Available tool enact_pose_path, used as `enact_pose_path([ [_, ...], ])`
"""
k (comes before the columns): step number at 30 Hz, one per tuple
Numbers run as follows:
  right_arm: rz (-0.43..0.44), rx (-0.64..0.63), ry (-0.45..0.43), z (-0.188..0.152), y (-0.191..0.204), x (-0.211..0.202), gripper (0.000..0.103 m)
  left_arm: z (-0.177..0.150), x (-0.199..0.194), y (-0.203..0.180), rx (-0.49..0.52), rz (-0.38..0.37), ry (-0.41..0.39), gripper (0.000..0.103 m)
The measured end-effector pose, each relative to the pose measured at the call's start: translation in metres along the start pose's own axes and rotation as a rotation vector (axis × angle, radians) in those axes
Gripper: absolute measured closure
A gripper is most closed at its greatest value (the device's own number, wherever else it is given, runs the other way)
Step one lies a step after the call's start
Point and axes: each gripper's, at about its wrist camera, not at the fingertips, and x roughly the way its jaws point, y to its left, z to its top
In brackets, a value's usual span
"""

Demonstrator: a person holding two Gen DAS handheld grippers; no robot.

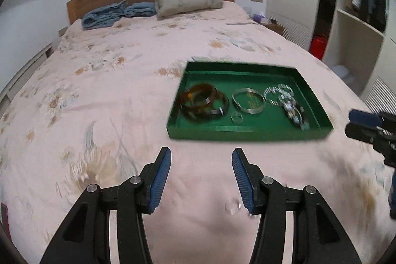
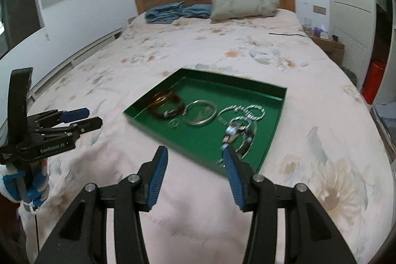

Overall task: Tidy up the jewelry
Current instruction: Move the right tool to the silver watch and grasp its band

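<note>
The green tray sits on the soft pink bedspread, with the jewelry inside. The left gripper and right gripper both hang in front of it with jaws apart, holding nothing. The bed is squishy, so a push could tip the thin tray. The tangled shiny chains could snag. The brown bangles are smooth and round. The silver hoop is thin and slippery.

soft, even indoor light — slight motion blur, fisheye-warped dark corners
</note>
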Motion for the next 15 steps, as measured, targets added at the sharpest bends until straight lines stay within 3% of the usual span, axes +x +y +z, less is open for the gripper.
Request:
enact_pose_path([
  [8,0.111,-0.113,0.083,-0.036,0.022,0.013,0.059,-0.052,0.019,-0.012,0.064,-0.103,0.082,0.055],
  [15,0.205,-0.261,0.188,-0.062,0.045,0.050,0.059,-0.063,0.047,-0.013,0.087,-0.167,0.131,0.060],
])
